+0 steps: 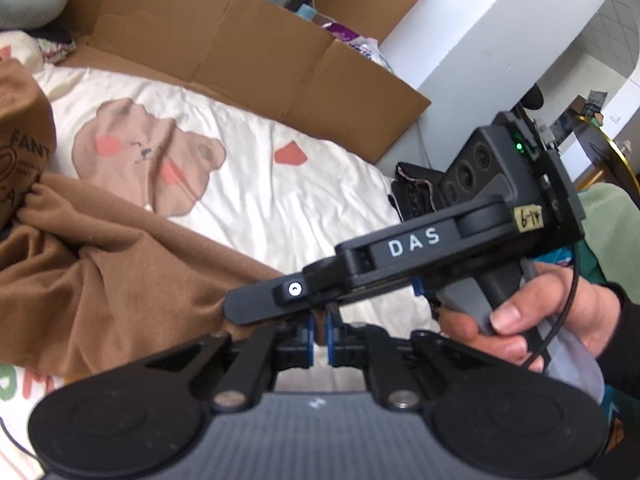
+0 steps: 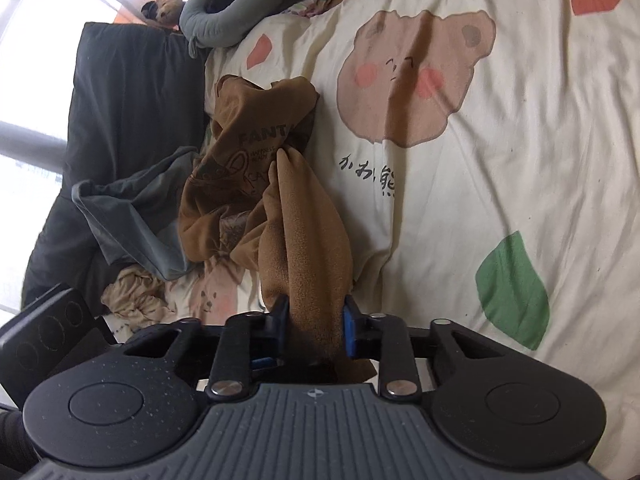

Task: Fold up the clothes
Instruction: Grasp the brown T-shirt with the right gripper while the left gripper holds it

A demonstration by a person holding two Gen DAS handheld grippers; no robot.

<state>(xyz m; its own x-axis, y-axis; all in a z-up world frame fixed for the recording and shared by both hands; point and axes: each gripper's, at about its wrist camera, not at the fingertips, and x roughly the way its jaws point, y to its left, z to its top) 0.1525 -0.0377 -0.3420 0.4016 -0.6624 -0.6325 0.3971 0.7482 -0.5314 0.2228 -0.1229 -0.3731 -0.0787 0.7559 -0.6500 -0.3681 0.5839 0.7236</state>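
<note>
A brown garment (image 2: 256, 168) with dark "FANTA" print lies bunched on the cream bear-print bed sheet (image 2: 500, 140). One thick fold of it runs down into my right gripper (image 2: 316, 320), which is shut on it between blue pads (image 2: 350, 328). In the left wrist view the same brown garment (image 1: 100, 280) spreads across the left. My left gripper (image 1: 319, 338) has its blue pads (image 1: 308, 336) nearly together, pinching the garment's edge at the tips. A hand (image 1: 532, 312) holds the right gripper (image 1: 256, 304) just above and across my left fingers.
A flattened cardboard box (image 1: 240, 52) lines the far side of the bed. At the bed's left are a grey garment (image 2: 132, 208), a crumpled beige garment (image 2: 136, 292), a black blanket (image 2: 132, 92) and a grey curved pillow (image 2: 232, 4).
</note>
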